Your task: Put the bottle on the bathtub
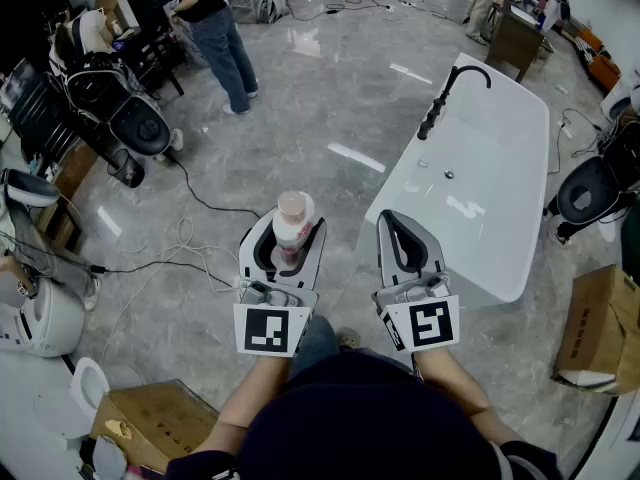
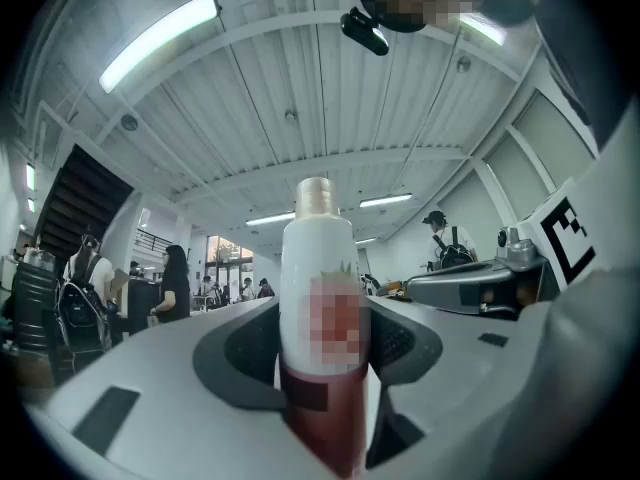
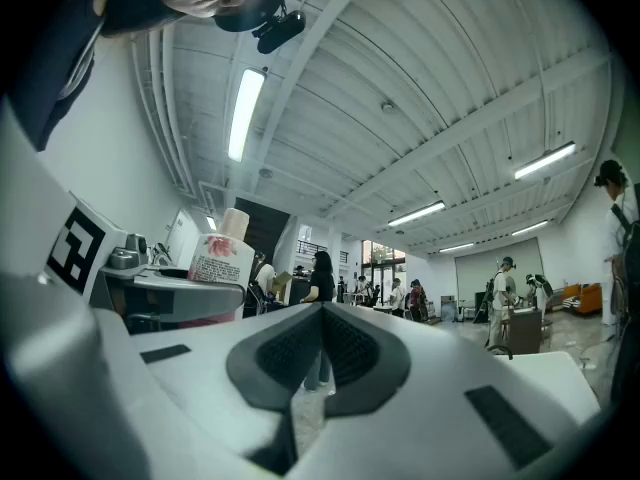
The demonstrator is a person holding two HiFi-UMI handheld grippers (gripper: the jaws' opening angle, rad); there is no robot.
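A white bottle [image 1: 291,226] with a pale pink cap and a red lower part stands upright between the jaws of my left gripper [image 1: 288,246], which is shut on it. In the left gripper view the bottle [image 2: 320,338] fills the middle, the jaws pressed on its sides. My right gripper [image 1: 404,240] is shut with nothing in it, its jaws [image 3: 322,353] meeting. It hangs beside the left one, near the white bathtub [image 1: 505,183], which lies to the right with a black faucet [image 1: 448,96] at its far end. The bottle [image 3: 222,258] also shows at the left of the right gripper view.
Cables [image 1: 190,243] trail over the grey floor at left. A person in jeans [image 1: 225,43] stands at the far left. Cardboard boxes [image 1: 600,328] sit at the right and lower left [image 1: 160,418]. Black chairs and gear [image 1: 110,98] crowd the left side.
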